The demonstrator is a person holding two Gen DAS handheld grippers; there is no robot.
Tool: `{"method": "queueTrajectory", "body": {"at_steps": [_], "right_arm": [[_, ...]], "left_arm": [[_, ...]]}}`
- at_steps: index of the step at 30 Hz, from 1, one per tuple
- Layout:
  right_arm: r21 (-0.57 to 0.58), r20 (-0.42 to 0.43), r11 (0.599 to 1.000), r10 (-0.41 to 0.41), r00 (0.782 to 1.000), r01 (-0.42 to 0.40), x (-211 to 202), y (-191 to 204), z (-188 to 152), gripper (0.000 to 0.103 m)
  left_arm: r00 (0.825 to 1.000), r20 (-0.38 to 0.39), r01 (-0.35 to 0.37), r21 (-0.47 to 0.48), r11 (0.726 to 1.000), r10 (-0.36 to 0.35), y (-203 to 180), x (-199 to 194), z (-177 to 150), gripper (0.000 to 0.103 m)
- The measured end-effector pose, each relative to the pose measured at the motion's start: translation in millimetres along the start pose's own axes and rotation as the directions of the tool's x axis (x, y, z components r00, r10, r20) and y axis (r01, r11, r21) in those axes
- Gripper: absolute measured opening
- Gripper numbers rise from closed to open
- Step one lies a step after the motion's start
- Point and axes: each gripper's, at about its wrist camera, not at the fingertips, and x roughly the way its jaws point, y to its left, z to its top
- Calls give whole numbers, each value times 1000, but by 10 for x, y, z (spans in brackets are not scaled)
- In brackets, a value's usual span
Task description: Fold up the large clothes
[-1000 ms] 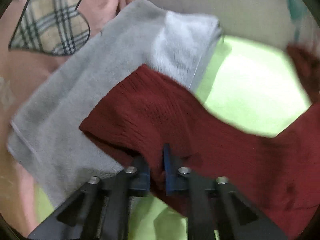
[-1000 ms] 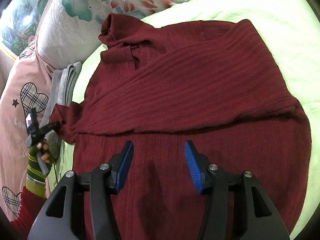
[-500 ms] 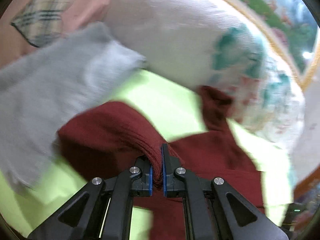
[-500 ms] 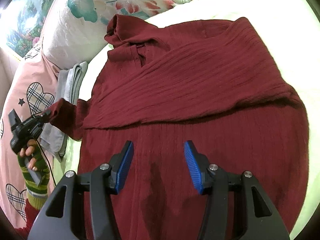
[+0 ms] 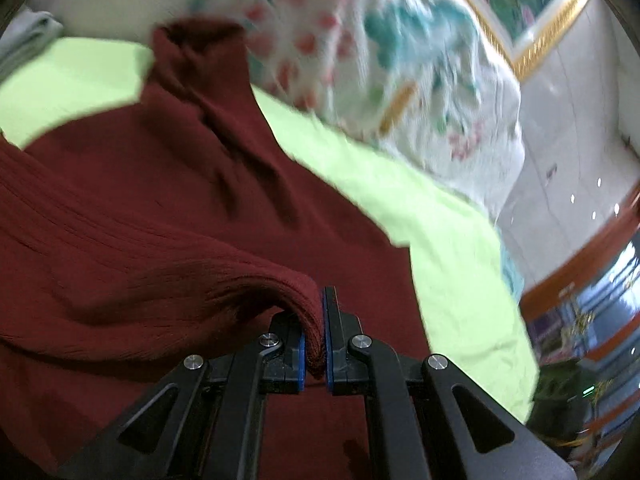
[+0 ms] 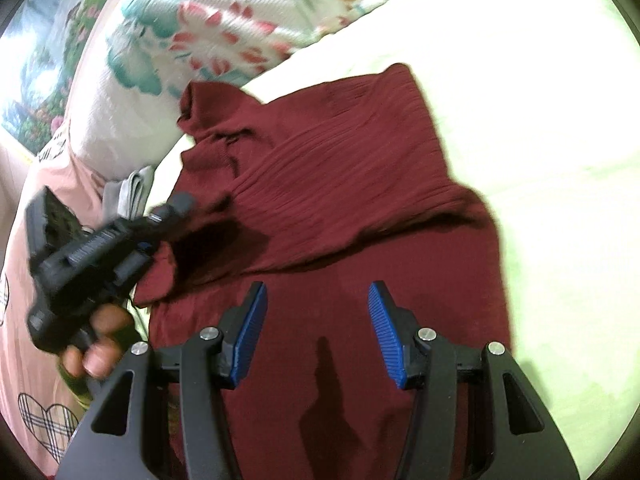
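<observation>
Swung inward from the bed's edge, the left gripper (image 5: 314, 344) pinches the sleeve cuff (image 5: 308, 300) over the soft, limp sweater (image 6: 360, 208) on the bed (image 6: 540, 120), probably best held by that cuff, while the right gripper (image 6: 316, 332) hovers spread, empty.

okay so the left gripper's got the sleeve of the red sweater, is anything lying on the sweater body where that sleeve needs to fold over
Nothing visible does. The left gripper is shut on the sleeve, and the sweater body lies bare. The open right gripper hangs above the lower body without touching it.
</observation>
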Motion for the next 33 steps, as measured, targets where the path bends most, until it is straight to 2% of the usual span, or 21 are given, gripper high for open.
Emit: {"method": "queueTrajectory", "body": {"at_steps": [4,7,9,10,12,14,16,18,20,23,25,26,27,28,29,31,33], "right_arm": [[21,14,1000,-1,1000,1,-33,-75,76,54],[14,19,1000,13,1000,-13,-17,-30,113,54],[10,11,1000,20,1000,-20,46,25,136,60],[8,7,999,31,1000,-31,85,60,147,62],[2,-3,999,50,999,-50,158,123,165,63],[-10,-21,998,66,998,-66,296,229,209,63],[-18,-33,997,71,997,-71,414,296,246,63],[-23,-46,997,76,996,-77,543,345,297,63],[-28,-72,997,70,995,-72,720,395,349,63],[-17,-114,998,66,991,-68,966,439,390,63],[-10,-140,998,65,988,-67,1137,484,399,63],[-18,-145,998,60,988,-63,1195,512,397,57],[-30,-147,998,56,988,-61,1218,531,396,46],[-45,-148,998,46,988,-53,1245,566,402,18],[-50,-149,996,61,987,-70,1245,594,418,12],[-57,-99,993,93,991,-99,1102,636,483,11],[-82,-10,991,107,994,-108,816,665,574,10]], "left_arm": [[996,-74,-55,44,997,59,-48,389,-196,7],[989,-131,-56,50,997,62,7,429,-317,16],[988,-139,-55,56,997,62,70,308,-396,31],[989,-136,-57,65,996,65,110,199,-456,33],[987,-127,-86,85,993,96,195,2,-509,47],[981,-108,-154,81,985,162,432,-276,-558,49],[969,-86,-229,44,973,232,738,-546,-587,49],[940,-56,-339,-31,940,337,1136,-816,-565,49],[905,-27,-424,-128,897,424,1531,-1079,-515,49],[889,-21,-451,-219,865,458,1957,-1257,-434,47],[863,-19,-496,-230,837,506,2078,-1262,-380,47],[858,-17,-502,-233,833,513,2131,-1252,-356,47],[859,-14,-500,-239,832,512,2156,-1239,-331,47],[859,-13,-500,-244,831,512,2173,-1219,-300,47],[856,-10,-504,-237,830,517,2170,-1196,-270,47],[853,-5,-511,-216,832,522,2098,-1113,-191,47],[856,-5,-508,-202,837,518,2039,-1059,-132,47]]}}
